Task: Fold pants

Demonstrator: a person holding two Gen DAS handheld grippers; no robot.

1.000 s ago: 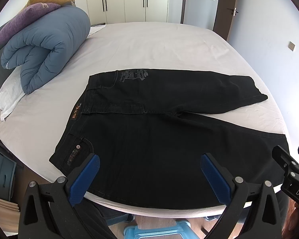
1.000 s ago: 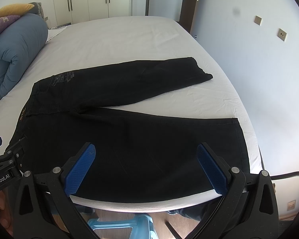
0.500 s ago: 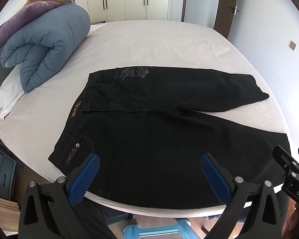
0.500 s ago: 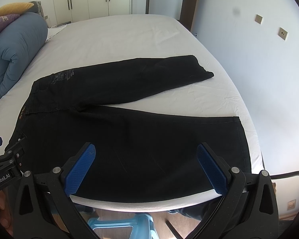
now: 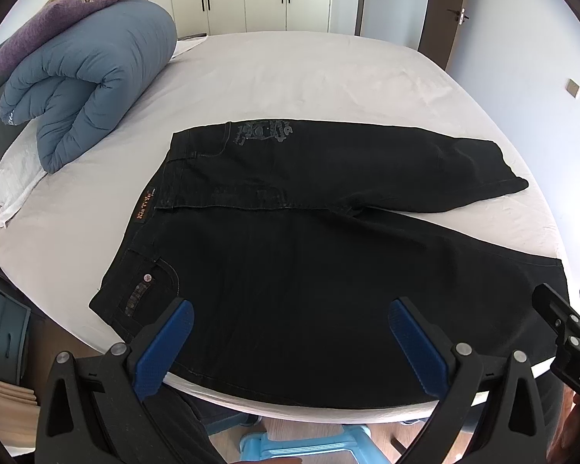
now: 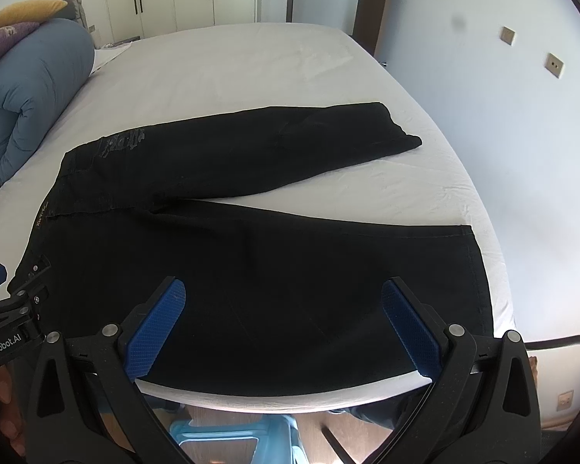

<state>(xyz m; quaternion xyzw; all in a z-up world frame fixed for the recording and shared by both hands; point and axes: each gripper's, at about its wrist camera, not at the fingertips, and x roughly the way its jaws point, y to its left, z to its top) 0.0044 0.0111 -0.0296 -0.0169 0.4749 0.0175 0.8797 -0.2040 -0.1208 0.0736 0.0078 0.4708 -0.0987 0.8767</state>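
Black pants (image 5: 309,263) (image 6: 251,270) lie flat on a white bed, waistband at the left, both legs spread apart toward the right. The near leg runs along the bed's front edge; the far leg (image 6: 290,147) angles away. My left gripper (image 5: 290,321) hovers open over the near leg's thigh area, close to the front edge. My right gripper (image 6: 282,301) also stands open, above the near leg farther toward the hem (image 6: 479,270). Nothing sits between either pair of blue pads. Each gripper shows at the edge of the other's view.
A rolled blue duvet (image 5: 89,81) with purple and yellow pillows (image 5: 58,4) lies at the bed's far left. White sheet (image 5: 290,77) stretches behind the pants. Wardrobe doors and a room door stand at the back. A light blue stool (image 5: 301,444) sits on the floor below the bed edge.
Both views have shifted slightly, the pants sitting a little lower in frame. The pants themselves have not moved, and both grippers stay open.
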